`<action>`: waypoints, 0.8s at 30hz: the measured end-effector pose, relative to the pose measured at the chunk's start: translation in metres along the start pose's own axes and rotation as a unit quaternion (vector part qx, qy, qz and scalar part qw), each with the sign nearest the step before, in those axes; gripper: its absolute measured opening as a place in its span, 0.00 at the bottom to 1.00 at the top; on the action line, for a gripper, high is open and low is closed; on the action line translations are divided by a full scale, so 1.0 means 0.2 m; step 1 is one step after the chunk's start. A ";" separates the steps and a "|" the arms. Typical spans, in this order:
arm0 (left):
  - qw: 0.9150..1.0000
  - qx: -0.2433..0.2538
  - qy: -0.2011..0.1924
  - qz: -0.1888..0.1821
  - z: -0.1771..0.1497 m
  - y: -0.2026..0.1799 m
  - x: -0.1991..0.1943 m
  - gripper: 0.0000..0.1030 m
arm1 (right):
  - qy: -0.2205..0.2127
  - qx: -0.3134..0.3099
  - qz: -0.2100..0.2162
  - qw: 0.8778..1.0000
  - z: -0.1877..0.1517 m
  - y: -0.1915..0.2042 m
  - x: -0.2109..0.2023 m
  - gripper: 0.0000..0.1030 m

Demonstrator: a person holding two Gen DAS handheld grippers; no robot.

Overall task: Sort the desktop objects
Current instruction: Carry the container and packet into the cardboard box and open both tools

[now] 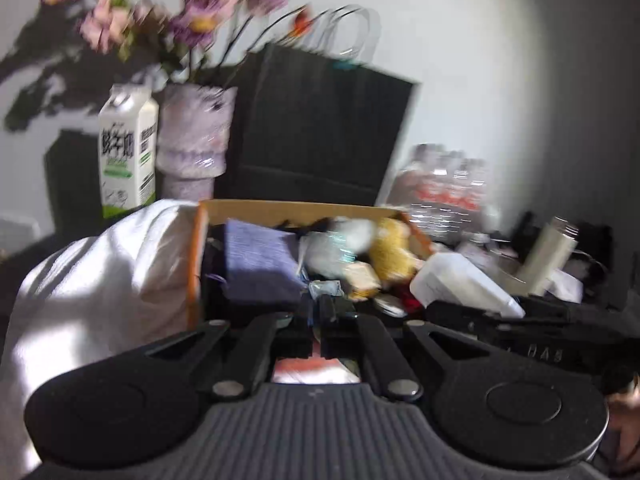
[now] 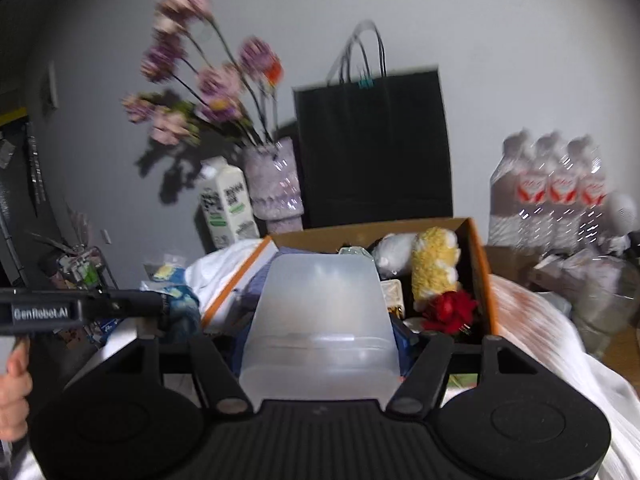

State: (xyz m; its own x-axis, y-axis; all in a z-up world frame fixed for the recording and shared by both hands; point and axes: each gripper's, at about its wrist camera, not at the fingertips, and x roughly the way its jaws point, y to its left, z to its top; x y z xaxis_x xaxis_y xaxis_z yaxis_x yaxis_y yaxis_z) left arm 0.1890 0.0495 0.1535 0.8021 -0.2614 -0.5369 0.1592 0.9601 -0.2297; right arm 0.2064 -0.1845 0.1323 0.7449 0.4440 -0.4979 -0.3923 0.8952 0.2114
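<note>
An open cardboard box (image 1: 300,209) with orange edges holds a purple cloth (image 1: 256,256), a yellow plush toy (image 1: 390,256), a white soft item and small packets. My left gripper (image 1: 318,312) sits at the box's near edge, fingers close together with nothing seen between them. My right gripper (image 2: 320,344) is shut on a translucent white plastic container (image 2: 320,320), held just before the box (image 2: 480,272). That box shows the yellow plush (image 2: 434,268) and a red flower (image 2: 450,310). The container also shows in the left wrist view (image 1: 460,284).
Behind the box stand a milk carton (image 1: 128,152), a vase of pink and purple flowers (image 1: 196,136), a black paper bag (image 2: 374,144) and a pack of water bottles (image 2: 548,192). White cloth (image 1: 92,280) lies left of the box. A cream bottle (image 1: 552,256) stands at right.
</note>
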 end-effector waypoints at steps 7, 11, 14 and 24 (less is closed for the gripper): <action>0.998 -0.023 0.025 0.052 0.21 0.11 0.43 0.03 | 0.085 0.032 -0.026 0.996 0.06 -0.04 0.54 0.63; 0.997 -0.057 0.015 0.052 0.22 0.19 0.60 0.03 | 0.114 0.049 -0.050 0.991 0.03 -0.06 0.74 0.63; 0.996 -0.069 0.010 0.053 0.20 0.22 0.71 0.04 | 0.107 0.044 -0.074 0.990 -0.01 -0.04 0.82 0.63; 0.992 -0.080 0.028 0.089 0.19 0.28 0.72 0.84 | 0.096 0.033 -0.087 0.991 0.03 -0.02 0.76 0.74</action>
State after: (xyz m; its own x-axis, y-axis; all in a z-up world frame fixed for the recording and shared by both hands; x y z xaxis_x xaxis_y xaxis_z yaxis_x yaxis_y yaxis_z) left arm 0.3347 0.0701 0.0938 0.7753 -0.0981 -0.6240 -0.0796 0.9648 -0.2506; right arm 0.3239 -0.1201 0.0616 0.6797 0.2737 -0.6806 -0.2265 0.9608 0.1602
